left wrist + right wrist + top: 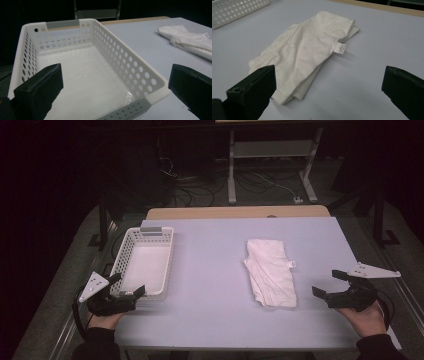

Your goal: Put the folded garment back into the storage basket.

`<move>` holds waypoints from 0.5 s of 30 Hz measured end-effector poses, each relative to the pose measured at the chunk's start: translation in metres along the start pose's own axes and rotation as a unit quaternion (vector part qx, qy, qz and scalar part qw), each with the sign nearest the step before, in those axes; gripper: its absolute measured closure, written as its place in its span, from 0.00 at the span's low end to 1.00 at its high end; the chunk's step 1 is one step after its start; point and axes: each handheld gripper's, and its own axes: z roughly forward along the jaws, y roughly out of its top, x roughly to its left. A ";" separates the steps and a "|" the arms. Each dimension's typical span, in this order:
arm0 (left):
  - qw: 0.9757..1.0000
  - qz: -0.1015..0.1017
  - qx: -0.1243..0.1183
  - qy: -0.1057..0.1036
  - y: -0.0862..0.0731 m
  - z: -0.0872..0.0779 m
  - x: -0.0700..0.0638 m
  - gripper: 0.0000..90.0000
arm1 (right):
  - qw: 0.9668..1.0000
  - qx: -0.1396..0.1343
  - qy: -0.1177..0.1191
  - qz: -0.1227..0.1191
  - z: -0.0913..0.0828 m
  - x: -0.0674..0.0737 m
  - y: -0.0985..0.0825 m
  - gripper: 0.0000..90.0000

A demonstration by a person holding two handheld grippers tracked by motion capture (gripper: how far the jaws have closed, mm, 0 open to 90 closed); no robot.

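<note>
Folded white cloth lies flat on the pale blue table, right of centre, with a small tag sticking out of its far-right edge; a white perforated basket, nothing in it, stands well apart at the table's left. The right gripper hovers just beside the cloth's near right corner, jaws wide apart and holding nothing. The left gripper hangs at the basket's near end, jaws likewise spread, one over the basket floor and one outside its right wall. The likely hazard, as I judge it, is the fold coming undone: pinching only the top layer at one corner would let the lower layers sag and spill open during a lift. A low approach could also shove the cloth along the smooth table instead of catching it, and the left gripper could nudge the light basket askew.
</note>
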 end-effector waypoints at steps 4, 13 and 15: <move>1.000 0.002 0.002 0.000 0.000 0.000 0.000 0.00 | 1.000 -0.002 0.000 0.000 -0.001 0.000 0.000 0.00; 1.000 0.002 0.001 0.003 0.001 -0.001 -0.001 0.00 | 1.000 -0.006 0.001 -0.002 -0.003 0.001 0.001 0.00; 1.000 0.004 0.002 0.003 0.001 -0.001 -0.001 0.00 | 1.000 -0.007 0.002 -0.002 -0.003 0.001 0.001 0.00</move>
